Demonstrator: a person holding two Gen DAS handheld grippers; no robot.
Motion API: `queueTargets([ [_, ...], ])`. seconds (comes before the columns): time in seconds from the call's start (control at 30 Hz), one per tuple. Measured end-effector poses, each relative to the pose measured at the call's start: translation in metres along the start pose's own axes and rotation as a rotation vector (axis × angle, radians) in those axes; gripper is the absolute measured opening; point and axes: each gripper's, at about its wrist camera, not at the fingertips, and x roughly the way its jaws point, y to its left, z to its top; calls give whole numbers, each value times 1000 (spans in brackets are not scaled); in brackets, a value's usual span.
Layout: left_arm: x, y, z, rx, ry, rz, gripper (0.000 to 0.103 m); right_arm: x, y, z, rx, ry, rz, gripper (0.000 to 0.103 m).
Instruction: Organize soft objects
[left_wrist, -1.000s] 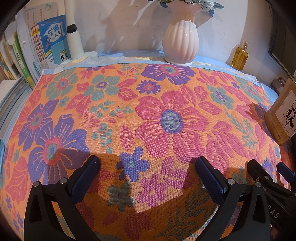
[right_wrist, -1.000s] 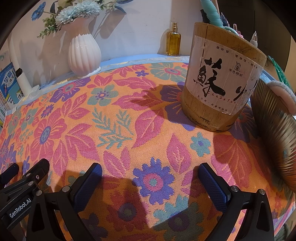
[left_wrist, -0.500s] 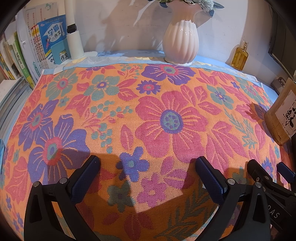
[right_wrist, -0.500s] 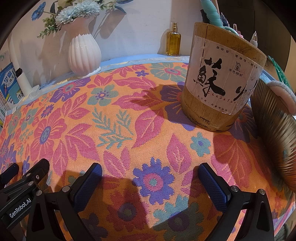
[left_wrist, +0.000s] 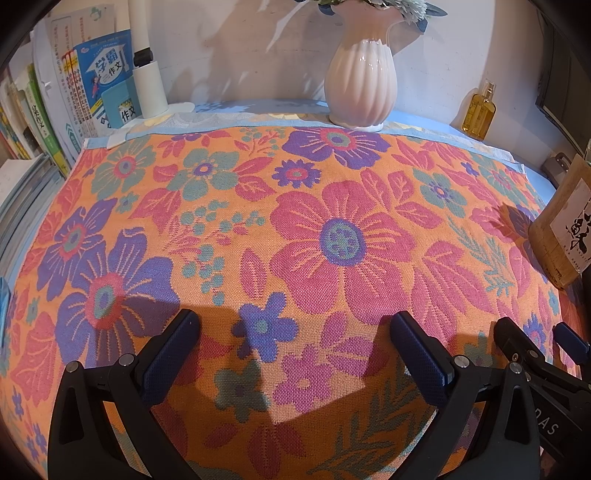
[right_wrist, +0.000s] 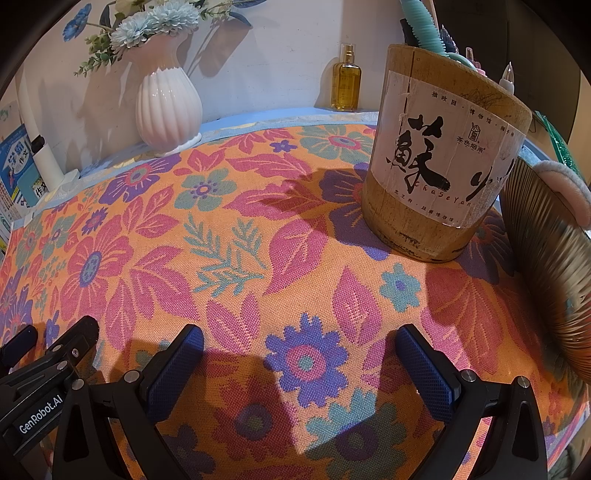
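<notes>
cloth (left_wrist: 332, 240), floral, lies flat over the bench; left gripper (left_wrist: 291, 339) and right gripper (right_wrist: 299, 350) hover side by side above its near part, jaws apart, empty. best to pinch the near edge evenly, clear of the bamboo pot (right_wrist: 443, 155).

Cloth (left_wrist: 332, 229) spread flat, vase (left_wrist: 360, 81) behind it, bottle (left_wrist: 479, 110) right of vase, wooden holder (right_wrist: 443, 155) on cloth's right

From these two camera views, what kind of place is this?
Probably a study desk at home: schoolbooks stand at the left, a wooden pen holder sits on the floral cloth, and a white vase stands against the wall.
</notes>
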Motion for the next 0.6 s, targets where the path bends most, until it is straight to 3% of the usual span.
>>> queueTargets([
  [0.6,0,-1,0,5,2,7,103,0,0,0,0,0,0,103],
])
